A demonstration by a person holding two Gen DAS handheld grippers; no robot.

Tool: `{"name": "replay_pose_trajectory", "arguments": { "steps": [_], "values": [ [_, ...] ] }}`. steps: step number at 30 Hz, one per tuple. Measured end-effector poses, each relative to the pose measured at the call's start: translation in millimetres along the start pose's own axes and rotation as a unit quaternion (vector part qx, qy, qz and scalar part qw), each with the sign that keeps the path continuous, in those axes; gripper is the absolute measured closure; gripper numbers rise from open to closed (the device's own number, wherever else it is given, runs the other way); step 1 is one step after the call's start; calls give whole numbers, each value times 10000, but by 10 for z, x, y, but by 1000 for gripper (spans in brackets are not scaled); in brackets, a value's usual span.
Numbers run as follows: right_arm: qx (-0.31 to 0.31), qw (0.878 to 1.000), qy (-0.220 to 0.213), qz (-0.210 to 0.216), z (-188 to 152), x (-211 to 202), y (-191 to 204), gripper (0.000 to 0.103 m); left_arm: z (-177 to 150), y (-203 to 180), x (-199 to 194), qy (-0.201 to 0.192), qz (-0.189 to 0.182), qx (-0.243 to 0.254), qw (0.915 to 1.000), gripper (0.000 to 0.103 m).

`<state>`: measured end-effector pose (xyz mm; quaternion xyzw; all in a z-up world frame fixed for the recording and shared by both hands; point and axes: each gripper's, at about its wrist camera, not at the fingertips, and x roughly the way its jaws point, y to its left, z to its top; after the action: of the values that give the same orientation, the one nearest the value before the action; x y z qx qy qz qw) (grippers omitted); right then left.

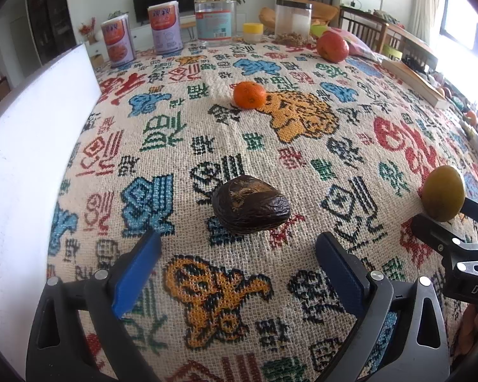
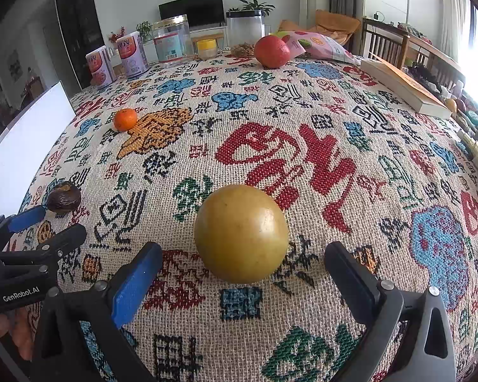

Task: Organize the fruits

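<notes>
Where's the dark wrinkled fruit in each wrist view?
Left wrist: dark fruit sits low centre, just ahead of the open left gripper.
Right wrist: dark fruit sits at the far left edge, just beyond the left gripper's blue pad.
Shared landmark: the small orange beside the orange woven patch, beyond the fruit in both views.

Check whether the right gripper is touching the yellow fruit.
Apart. In the right wrist view, the right gripper is open, and patterned cloth shows between each finger and the yellow fruit.
</notes>
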<state>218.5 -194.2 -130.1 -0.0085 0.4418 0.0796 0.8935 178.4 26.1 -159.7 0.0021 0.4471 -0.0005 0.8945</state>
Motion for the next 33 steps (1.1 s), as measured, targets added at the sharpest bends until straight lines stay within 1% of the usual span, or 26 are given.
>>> {"name": "replay_pose_trajectory", "arguments": {
  "steps": [6,33],
  "values": [
    [-161,9998,88,-127,6,31,56,0,6,-11,9,9,27,9,10000,3],
    [-265,9994,123,-199,14,69,101,0,6,-16,16,9,34,5,10000,2]
  ]
}}
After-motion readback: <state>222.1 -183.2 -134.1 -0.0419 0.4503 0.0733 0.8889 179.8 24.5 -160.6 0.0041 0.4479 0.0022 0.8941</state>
